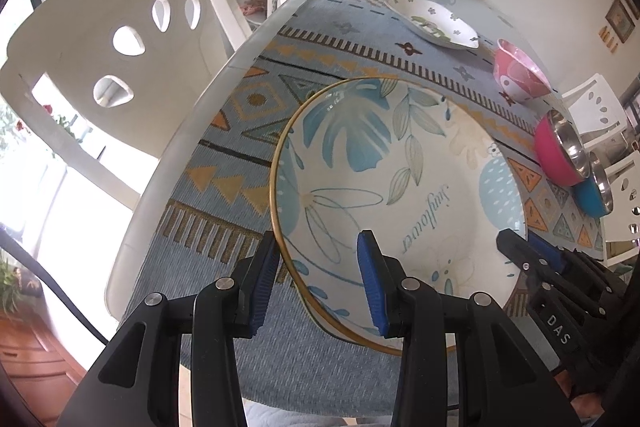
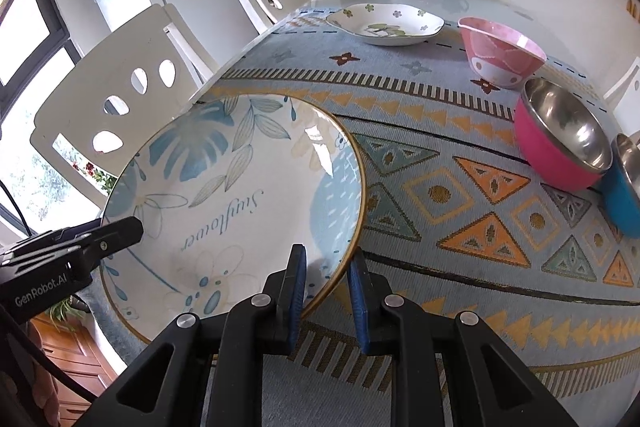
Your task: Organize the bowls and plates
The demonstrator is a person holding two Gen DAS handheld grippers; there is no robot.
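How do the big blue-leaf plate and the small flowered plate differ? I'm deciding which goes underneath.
The blue-leaf plate looks larger, gold-rimmed and round; the flowered plate looks smaller, with a wavy plain rim. The blue-leaf plate sits near, its rim between the fingers of the left hand-held gripper and right hand-held gripper; the flowered plate lies farther off, untouched. Both are white and empty.

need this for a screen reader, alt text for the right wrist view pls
The right gripper straddles the gold rim of a large blue-leaf plate on a patterned tablecloth, fingers open; the left gripper reaches its far edge. Beyond sit a floral plate and three bowls.
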